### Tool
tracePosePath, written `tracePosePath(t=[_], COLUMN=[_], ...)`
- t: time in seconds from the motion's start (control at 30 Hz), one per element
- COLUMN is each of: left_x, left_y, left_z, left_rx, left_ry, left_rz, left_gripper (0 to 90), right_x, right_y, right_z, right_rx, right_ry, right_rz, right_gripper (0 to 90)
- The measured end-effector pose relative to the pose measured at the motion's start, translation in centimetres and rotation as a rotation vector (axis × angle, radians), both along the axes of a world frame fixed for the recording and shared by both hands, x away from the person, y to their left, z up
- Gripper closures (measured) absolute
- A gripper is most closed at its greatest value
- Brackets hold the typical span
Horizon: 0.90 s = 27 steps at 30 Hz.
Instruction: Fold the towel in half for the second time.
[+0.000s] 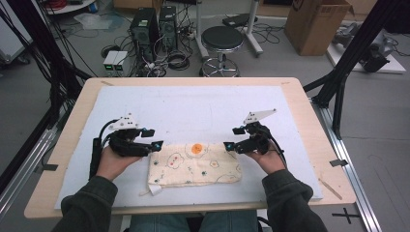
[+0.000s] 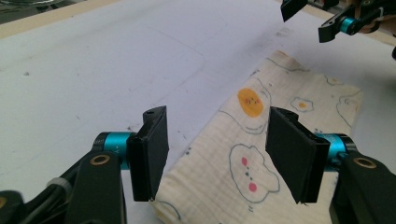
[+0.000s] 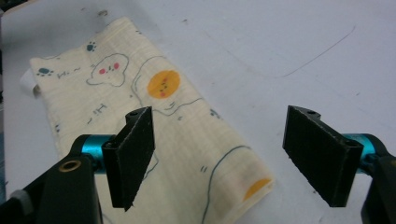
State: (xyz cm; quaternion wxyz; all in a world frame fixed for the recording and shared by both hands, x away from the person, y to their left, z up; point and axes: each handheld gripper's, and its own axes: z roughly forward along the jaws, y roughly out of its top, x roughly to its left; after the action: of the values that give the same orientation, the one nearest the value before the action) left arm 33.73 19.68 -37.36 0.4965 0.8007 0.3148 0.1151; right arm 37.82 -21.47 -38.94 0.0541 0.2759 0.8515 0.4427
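Observation:
A folded cream cloth [image 1: 194, 164] printed with fried eggs and small animals lies flat on the white mat near the front of the table. My left gripper [image 1: 153, 138] hovers at the cloth's left end, open with nothing between its jaws. In the left gripper view the cloth [image 2: 261, 154] lies just below and beyond the left gripper [image 2: 222, 156]. My right gripper [image 1: 233, 138] hangs open at the cloth's right end, also holding nothing. In the right gripper view the cloth [image 3: 140, 116] stretches away under the right gripper [image 3: 224, 156], whose left jaw stands over the cloth's edge.
The white mat [image 1: 193, 111] covers most of the wooden table [image 1: 309, 111]. Behind the table the floor holds a black stool [image 1: 221, 41], computer towers [image 1: 152, 26], cables and a cardboard box [image 1: 316, 24]. Black frame legs [image 1: 348, 63] stand at the right.

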Motion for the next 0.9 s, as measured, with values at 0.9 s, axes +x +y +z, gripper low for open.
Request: tracePosePath(t=[0.9], left_x=[4.3], left_y=[-0.3], left_z=[-2.7], left_rx=[0.074], left_ry=[0.08], left_rz=[0.148], left_gripper=[45.0], right_x=[4.5], right_y=[-0.8], right_z=[-1.1], right_rx=[0.006], right_ry=[0.088], right_rz=[-0.094], right_gripper=[46.1])
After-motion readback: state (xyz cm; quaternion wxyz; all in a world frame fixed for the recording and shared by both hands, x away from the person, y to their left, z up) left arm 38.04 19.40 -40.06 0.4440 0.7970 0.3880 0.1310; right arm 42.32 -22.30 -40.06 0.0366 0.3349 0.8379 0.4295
